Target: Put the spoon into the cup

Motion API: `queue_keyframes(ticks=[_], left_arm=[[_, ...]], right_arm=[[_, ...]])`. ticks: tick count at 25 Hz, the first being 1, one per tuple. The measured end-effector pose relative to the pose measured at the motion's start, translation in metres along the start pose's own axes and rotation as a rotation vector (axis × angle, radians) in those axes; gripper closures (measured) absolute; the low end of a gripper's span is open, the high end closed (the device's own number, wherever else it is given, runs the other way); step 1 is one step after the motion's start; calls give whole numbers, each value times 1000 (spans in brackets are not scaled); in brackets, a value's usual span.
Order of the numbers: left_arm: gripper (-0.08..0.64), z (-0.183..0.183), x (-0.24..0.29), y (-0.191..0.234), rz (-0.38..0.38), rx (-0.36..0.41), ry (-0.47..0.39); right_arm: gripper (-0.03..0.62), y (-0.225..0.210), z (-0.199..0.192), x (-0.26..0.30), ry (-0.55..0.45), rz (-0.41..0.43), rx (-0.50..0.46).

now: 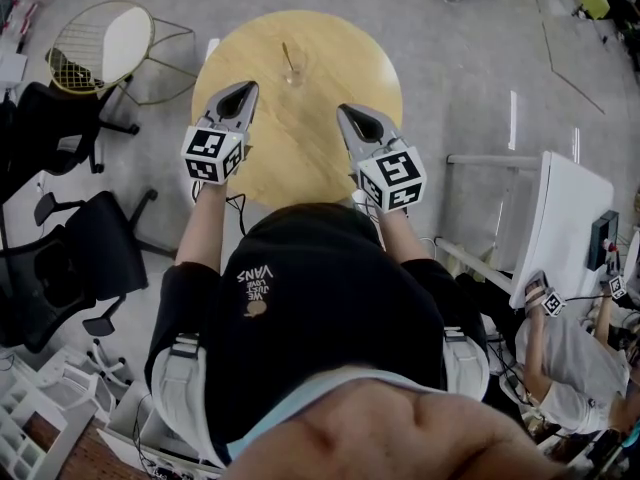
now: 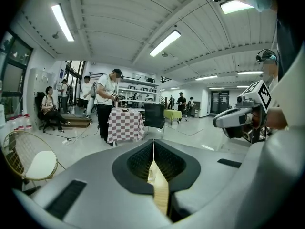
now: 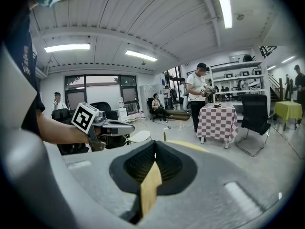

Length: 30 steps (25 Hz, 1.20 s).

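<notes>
Head view shows us holding the left gripper and right gripper over the round table, jaws together, empty. At twelve o'clock, the glass cup holds the spoon.

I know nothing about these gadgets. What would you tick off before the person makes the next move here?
1. Spoon in the cup: ok, it seems to stand in it already.
2. Cup upright on the table: ok.
3. Left gripper empty, jaws together: ok.
4. Right gripper empty, jaws together: ok.
5. Both grippers apart from the cup: ok, they hang on the person's side of it.
6. Anything else in the cup: cannot tell.
</notes>
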<state>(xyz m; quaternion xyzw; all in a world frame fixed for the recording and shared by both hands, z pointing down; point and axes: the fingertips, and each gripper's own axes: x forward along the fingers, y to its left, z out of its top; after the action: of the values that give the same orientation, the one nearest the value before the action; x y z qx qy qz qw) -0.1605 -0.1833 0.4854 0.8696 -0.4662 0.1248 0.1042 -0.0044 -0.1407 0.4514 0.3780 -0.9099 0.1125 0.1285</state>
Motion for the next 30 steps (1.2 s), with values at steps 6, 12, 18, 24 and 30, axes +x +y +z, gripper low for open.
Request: queue_keyframes(ticks=[6, 12, 18, 24, 30], left_arm=[[549, 8, -23, -12, -35, -10, -21], [549, 8, -43, -24, -55, 8, -27], [549, 7, -64, -23, -41, -1, -47], [549, 4, -83, -30, -36, 6, -63], [548, 0, -97, -43, -46, 20, -64]], right_arm=[[594, 16, -2, -1, 5, 0, 0], [594, 33, -4, -5, 3, 4, -8], [594, 47, -5, -5, -1, 3, -12], [594, 57, -8, -9, -11, -1, -9], [594, 69, -11, -15, -12, 10, -14]])
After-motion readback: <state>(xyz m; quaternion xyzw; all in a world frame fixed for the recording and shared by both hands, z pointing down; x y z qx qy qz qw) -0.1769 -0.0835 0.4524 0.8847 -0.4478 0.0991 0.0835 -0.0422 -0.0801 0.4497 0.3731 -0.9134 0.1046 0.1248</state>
